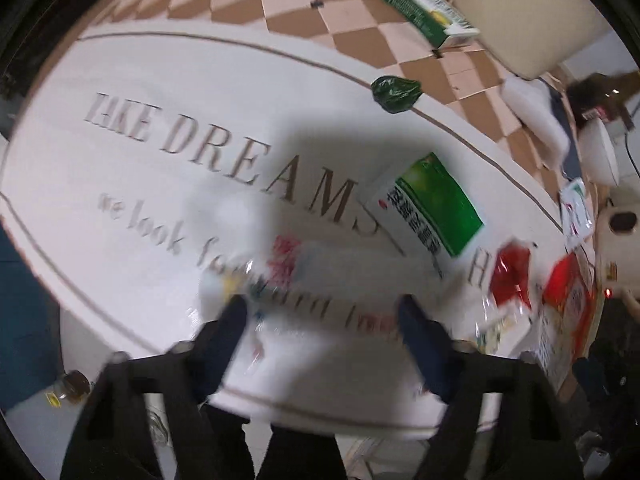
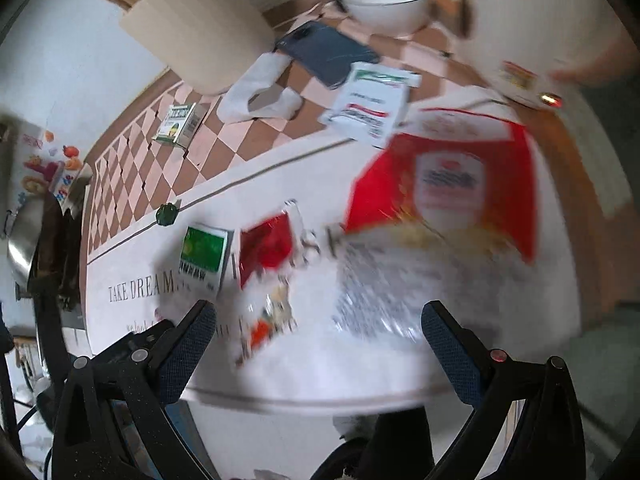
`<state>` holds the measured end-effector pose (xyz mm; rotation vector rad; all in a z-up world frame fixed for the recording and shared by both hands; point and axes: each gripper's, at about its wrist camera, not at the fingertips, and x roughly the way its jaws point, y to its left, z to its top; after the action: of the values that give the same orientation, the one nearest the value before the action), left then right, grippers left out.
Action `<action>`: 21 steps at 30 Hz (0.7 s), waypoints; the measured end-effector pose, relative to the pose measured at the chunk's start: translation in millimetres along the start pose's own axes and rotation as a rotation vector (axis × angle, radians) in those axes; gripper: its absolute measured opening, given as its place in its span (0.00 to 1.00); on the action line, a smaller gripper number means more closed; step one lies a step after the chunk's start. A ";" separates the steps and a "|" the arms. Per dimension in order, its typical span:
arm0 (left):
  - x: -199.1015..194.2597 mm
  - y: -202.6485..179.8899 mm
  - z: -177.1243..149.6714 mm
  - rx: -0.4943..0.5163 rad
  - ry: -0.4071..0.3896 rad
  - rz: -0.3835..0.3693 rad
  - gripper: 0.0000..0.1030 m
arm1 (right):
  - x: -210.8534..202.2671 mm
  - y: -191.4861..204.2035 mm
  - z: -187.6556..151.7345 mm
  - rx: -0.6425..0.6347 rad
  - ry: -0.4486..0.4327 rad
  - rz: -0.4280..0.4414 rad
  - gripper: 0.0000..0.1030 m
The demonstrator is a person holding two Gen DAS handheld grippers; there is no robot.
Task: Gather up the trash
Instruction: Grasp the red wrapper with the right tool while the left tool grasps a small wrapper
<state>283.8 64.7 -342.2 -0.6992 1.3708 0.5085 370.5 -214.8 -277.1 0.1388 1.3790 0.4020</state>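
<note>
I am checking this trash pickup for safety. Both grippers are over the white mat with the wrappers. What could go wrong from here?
1. The clear wrapper between the left gripper fingers looks thin and flat; the pads may slip off it.
2. The phone and white bowl lie near the white packet; they could get knocked or taken as trash.
3. Both views are blurred, so aim may be poor.

A checkered tabletop (image 2: 132,184) under a white printed mat (image 1: 168,80) carrying a green-and-white box (image 1: 432,204), red wrappers (image 1: 512,276) and a crumpled green wrapper (image 1: 396,94).
</note>
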 end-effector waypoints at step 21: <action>-71.2 27.2 15.0 0.097 -0.236 0.212 0.00 | 83.5 75.0 31.3 -0.227 0.018 -0.065 0.19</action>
<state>265.1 99.4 -275.2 -0.4024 1.2435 0.6656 397.5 -111.4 -323.6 -0.0966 1.3423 0.5027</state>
